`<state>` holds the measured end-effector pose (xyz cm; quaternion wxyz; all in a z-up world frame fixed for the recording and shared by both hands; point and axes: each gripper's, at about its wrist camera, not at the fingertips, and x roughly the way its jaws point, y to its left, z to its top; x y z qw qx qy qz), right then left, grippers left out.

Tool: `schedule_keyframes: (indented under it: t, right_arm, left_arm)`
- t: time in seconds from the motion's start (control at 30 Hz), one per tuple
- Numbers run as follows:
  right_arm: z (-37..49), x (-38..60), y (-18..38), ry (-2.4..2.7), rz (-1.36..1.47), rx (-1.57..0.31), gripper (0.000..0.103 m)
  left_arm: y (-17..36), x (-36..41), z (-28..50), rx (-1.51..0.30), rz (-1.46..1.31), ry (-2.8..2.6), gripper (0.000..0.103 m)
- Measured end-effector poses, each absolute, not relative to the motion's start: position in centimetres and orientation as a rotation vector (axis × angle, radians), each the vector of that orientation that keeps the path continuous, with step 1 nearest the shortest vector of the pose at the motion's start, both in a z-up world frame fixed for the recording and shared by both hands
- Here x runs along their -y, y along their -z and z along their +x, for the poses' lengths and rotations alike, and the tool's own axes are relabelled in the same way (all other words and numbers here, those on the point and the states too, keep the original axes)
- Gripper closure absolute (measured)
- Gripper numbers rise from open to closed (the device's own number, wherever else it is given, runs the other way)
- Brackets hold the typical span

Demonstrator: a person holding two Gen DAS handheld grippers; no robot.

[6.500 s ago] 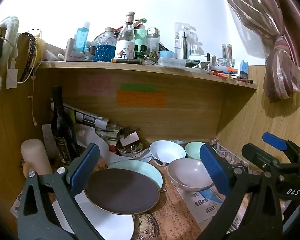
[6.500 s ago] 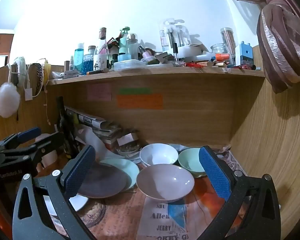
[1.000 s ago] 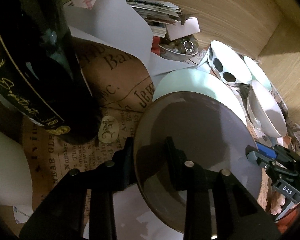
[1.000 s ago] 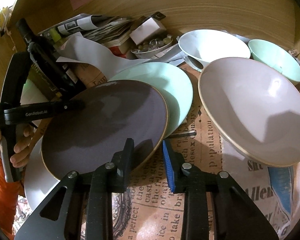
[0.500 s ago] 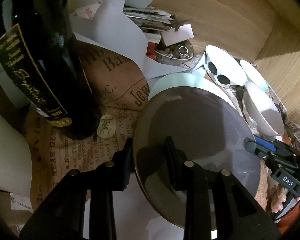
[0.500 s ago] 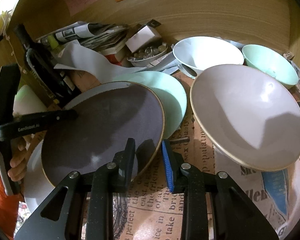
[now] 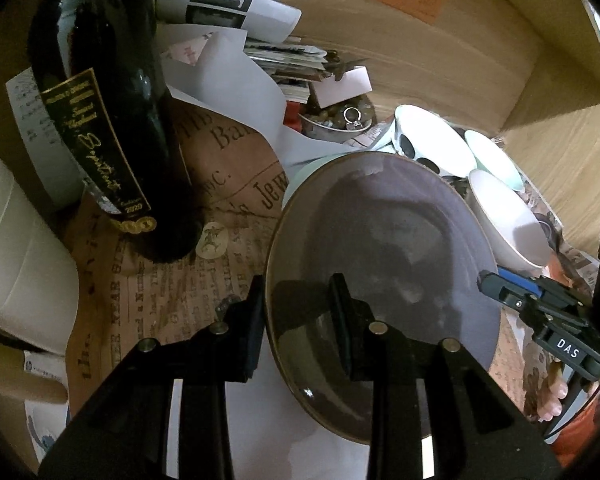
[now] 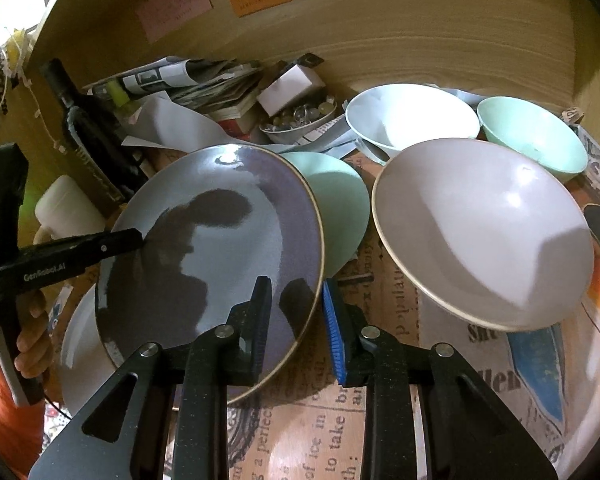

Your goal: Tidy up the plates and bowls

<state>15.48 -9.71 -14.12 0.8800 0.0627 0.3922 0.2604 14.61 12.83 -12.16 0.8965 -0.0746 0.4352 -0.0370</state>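
Both grippers angle steeply down, each pinching an opposite rim of the dark plate (image 8: 220, 256). The left gripper (image 7: 300, 320) clamps its near-left edge; the right gripper (image 8: 296, 320) clamps its right edge. The glossy, brown-rimmed plate tilts above a white plate (image 8: 76, 344) and partly covers the mint plate (image 8: 340, 208), beside the pale pink bowl (image 8: 484, 232).

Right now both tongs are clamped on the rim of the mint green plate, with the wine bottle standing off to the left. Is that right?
Not quite. The left tongs and right tongs are clamped on the dark grey plate; the right wrist view shows the mint green plate lying untouched beneath it. The wine bottle stands to the left.
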Motion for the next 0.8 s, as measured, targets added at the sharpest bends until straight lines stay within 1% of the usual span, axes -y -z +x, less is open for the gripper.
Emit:
schedule_keyframes:
  t: [0.8]
  right_arm:
    - [11.9,13.3,13.0,-0.572,0.153,-0.772,0.079]
  left_arm:
    - [11.3,-8.4,10.3,-0.885,-0.153,0.028,0.072]
